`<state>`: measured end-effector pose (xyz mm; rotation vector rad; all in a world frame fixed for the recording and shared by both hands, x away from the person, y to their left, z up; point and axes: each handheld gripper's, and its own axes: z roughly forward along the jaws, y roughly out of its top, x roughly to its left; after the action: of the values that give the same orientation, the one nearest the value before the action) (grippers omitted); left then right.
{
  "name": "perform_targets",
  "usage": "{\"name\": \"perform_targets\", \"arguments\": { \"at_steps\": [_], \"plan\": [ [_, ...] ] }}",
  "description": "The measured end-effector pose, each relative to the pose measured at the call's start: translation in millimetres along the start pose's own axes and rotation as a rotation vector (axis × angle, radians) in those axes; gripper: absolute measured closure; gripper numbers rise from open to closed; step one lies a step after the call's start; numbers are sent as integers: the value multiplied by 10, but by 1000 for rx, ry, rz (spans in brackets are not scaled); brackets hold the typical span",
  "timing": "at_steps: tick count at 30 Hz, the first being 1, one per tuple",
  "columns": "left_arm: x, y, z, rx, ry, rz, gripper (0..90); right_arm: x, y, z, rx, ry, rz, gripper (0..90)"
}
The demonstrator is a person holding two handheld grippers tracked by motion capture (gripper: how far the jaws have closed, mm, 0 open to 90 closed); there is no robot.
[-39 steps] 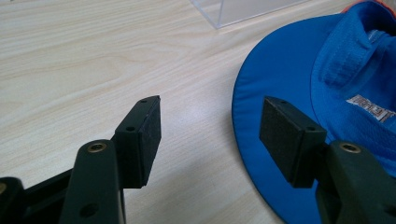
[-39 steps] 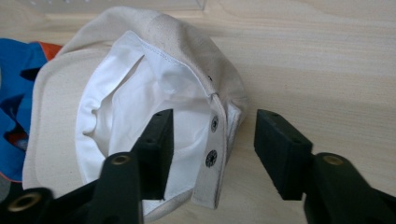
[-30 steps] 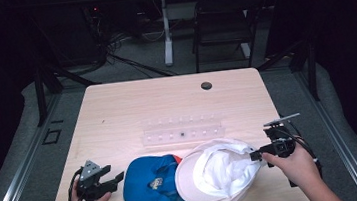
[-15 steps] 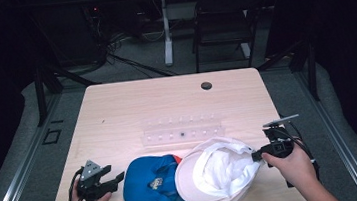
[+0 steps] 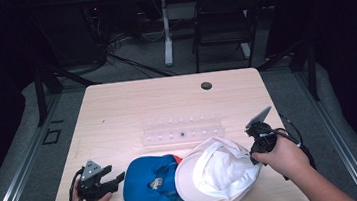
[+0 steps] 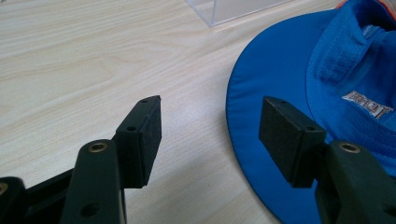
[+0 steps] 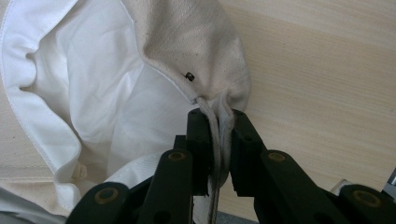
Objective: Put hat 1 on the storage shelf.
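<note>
Just beside the white hat (image 5: 217, 172), a blue hat (image 5: 150, 181), clear rack (image 5: 182, 129) behind.

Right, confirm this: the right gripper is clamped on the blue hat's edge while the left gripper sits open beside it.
Wrong hat. The right gripper is clamped on the white hat's edge, as the right gripper view shows. The left gripper does sit open beside the blue hat.

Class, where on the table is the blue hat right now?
In the high view the blue hat lies near the front edge, left of centre, between the open left gripper and the white hat, which overlaps its right side.
</note>
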<state>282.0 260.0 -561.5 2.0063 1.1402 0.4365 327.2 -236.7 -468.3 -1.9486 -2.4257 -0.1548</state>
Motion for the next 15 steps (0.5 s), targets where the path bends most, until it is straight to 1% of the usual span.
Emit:
{"name": "perform_targets", "arguments": {
  "at_steps": [1, 3, 4, 5, 6, 7, 8, 9, 10, 11, 12, 14, 15],
  "plan": [
    [-1, 0, -1, 2, 0, 1, 398, 15, 11, 3, -5, -1, 13, 807],
    [-1, 0, 0, 2, -1, 1, 398, 18, 50, -22, 30, -15, -6, 810],
    [0, 0, 1, 3, 0, 1, 398, 34, 61, -17, 23, -19, 9, 810],
    [0, 1, 2, 3, -1, 1, 398, 46, 77, -26, 32, -30, 13, 811],
    [0, 1, 2, 3, -1, 1, 398, 46, 77, -26, 32, -30, 13, 811],
    [0, 2, 1, 2, -1, 1, 398, 55, 90, -36, 41, -39, 11, 812],
    [0, 2, 1, 2, -1, 1, 398, 59, 106, -50, 51, -37, 16, 812],
    [0, 2, 1, 2, -1, 2, 398, 69, 121, -73, 65, -48, 25, 813],
    [0, 2, 3, 2, -1, 2, 398, 94, 141, -104, 63, -53, 36, 813],
    [0, 2, 3, 2, -1, 2, 398, 94, 141, -104, 63, -53, 36, 813],
    [1, 0, 5, 1, -5, -1, 398, 128, 153, -134, 62, -56, 52, 813],
    [1, 0, 4, 0, -4, -1, 399, 141, 163, -153, 71, -64, 49, 813],
    [1, -1, 4, 1, -4, -2, 399, 176, 173, -189, 65, -70, 57, 813]
  ]
}}
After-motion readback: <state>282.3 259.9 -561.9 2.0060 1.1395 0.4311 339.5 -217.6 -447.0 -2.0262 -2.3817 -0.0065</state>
